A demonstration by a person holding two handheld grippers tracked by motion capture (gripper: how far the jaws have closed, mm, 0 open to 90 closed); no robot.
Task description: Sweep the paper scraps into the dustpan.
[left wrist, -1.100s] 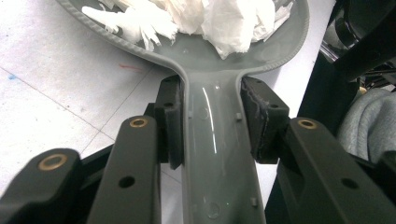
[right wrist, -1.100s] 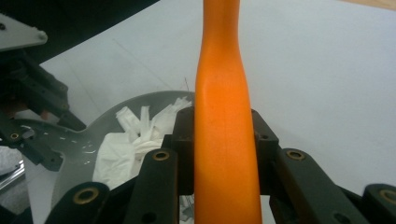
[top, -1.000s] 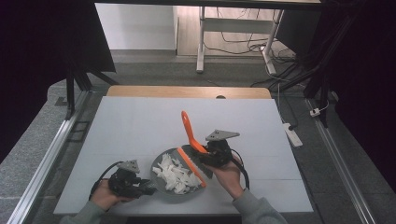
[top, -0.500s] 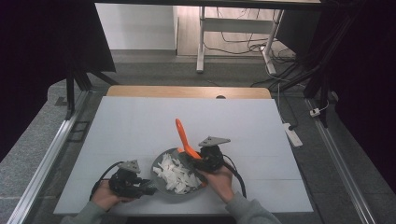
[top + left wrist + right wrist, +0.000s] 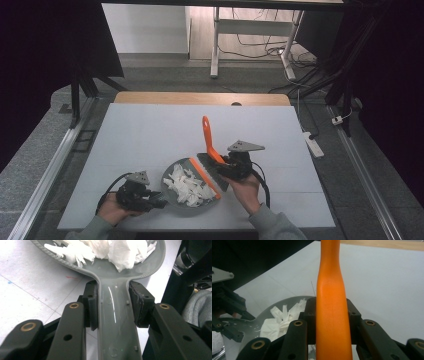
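A grey dustpan (image 5: pixel 171 196) lies near the table's front edge with a heap of white paper scraps (image 5: pixel 189 185) in it. My left gripper (image 5: pixel 150 199) is shut on the dustpan's handle (image 5: pixel 115 317), and its pads (image 5: pixel 91 306) press both sides. In the left gripper view the scraps (image 5: pixel 112 250) lie just ahead. My right gripper (image 5: pixel 226 163) is shut on the orange handle (image 5: pixel 332 302) of a brush (image 5: pixel 207 140). The brush's dark head with an orange strip (image 5: pixel 209 176) rests at the pan's right rim. The handle rises away from me.
The white table (image 5: pixel 150 130) has a wooden strip (image 5: pixel 200 98) along its far edge. A white power strip (image 5: pixel 312 144) lies on the floor to the right. Metal rails run along both sides, and cables and a stand's legs (image 5: pixel 216 45) lie beyond the table.
The right gripper swung the brush left over the scraps in the pan, then back to the pan's right rim. The left gripper and dustpan stayed in place.
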